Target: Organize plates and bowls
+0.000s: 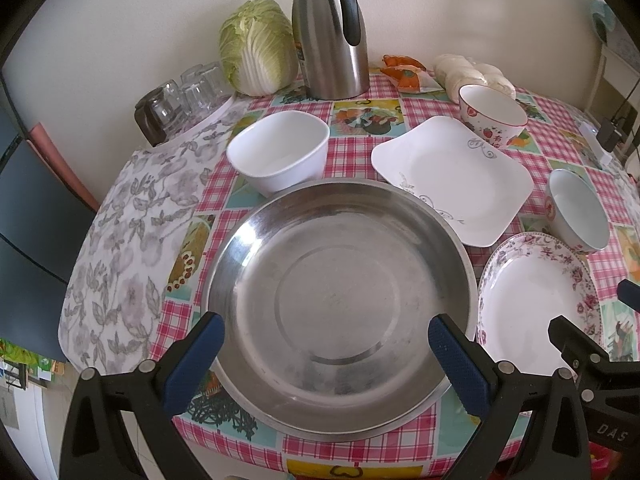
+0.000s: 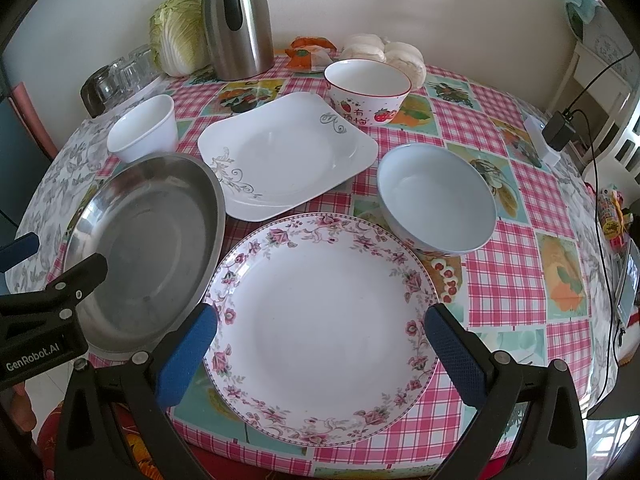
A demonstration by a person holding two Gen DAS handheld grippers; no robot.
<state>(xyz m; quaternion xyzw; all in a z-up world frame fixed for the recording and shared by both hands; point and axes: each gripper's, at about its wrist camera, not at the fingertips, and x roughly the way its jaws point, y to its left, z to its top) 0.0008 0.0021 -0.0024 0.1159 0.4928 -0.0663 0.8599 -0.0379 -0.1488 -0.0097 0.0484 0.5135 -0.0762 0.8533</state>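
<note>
The left gripper (image 1: pixel 326 350) is wide open and holds nothing; its black arms end in blue pads with a fine ribbed texture, and they stand over the near rim of the steel basin (image 1: pixel 340 300), a round, shallow dish of dull brushed metal with a flat bottom ring. The right gripper (image 2: pixel 320 346) is also wide open and empty, and its blue pads sit at both sides of the floral plate (image 2: pixel 320 312), a round glossy white plate with a border of pink flowers, lying just right of the basin at the near edge of the tabletop (image 2: pixel 520 280). The tabletop has a smooth cloth with pink checks and fruit pictures, and on its left part lies a grey leaf-patterned cloth (image 1: pixel 120 248). Behind the floral plate, to the right, stands the pale blue bowl (image 2: pixel 438 204), round and deep. Behind the basin stands the white cup-bowl (image 1: pixel 280 152), with plain smooth walls and a somewhat squarish mouth. Between them lies the square plate (image 2: pixel 288 156), white with curved corners and grey scroll ornaments. Farther back is the strawberry bowl (image 2: pixel 368 90), white with a red rim and painted strawberries. Along the wall stand clear glasses (image 1: pixel 184 96), a leafy cabbage (image 1: pixel 256 48), a brushed steel jug (image 1: pixel 332 32) with a black handle, an orange packet (image 2: pixel 310 54) and white buns (image 2: pixel 384 54).
</note>
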